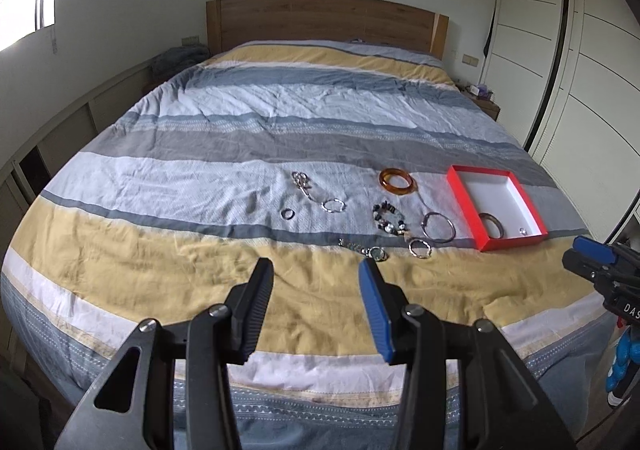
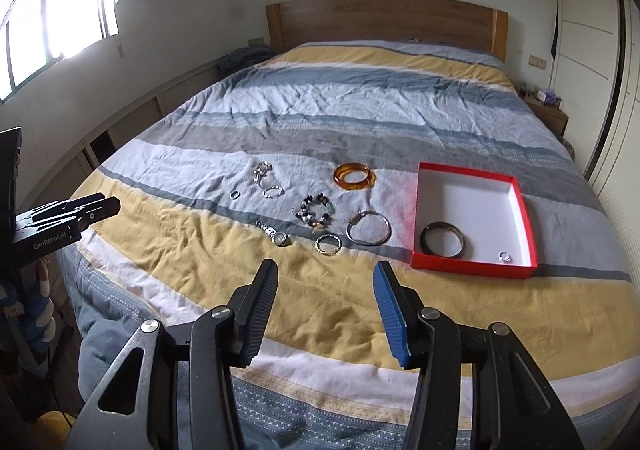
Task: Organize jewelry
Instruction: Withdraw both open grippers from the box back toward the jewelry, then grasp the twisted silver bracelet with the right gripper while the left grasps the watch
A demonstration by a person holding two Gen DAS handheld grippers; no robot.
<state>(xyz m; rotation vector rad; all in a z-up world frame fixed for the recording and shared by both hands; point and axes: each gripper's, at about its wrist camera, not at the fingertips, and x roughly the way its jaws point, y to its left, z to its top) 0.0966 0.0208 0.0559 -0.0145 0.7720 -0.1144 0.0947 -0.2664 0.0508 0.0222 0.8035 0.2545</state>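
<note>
Jewelry lies loose on the striped bedspread (image 1: 224,178): an amber bangle (image 1: 384,180) (image 2: 339,175), a beaded bracelet (image 1: 378,208) (image 2: 316,199), a silver bangle (image 2: 358,219), a watch (image 1: 376,252) (image 2: 280,238), a small hoop (image 2: 318,244) and a silver chain (image 1: 302,180). To the right, a red box (image 1: 496,246) (image 2: 472,270) holds a dark bangle (image 2: 444,225) and a small ring (image 2: 505,257). My left gripper (image 1: 316,266) is open and empty above the yellow stripe, short of the watch. My right gripper (image 2: 326,266) is open and empty, just short of the hoop.
A wooden headboard (image 1: 320,22) stands at the far end. White wardrobe doors (image 1: 580,70) run along the right and low cabinets (image 1: 68,134) along the left under a window. A nightstand (image 2: 548,114) sits beside the bed's far right corner.
</note>
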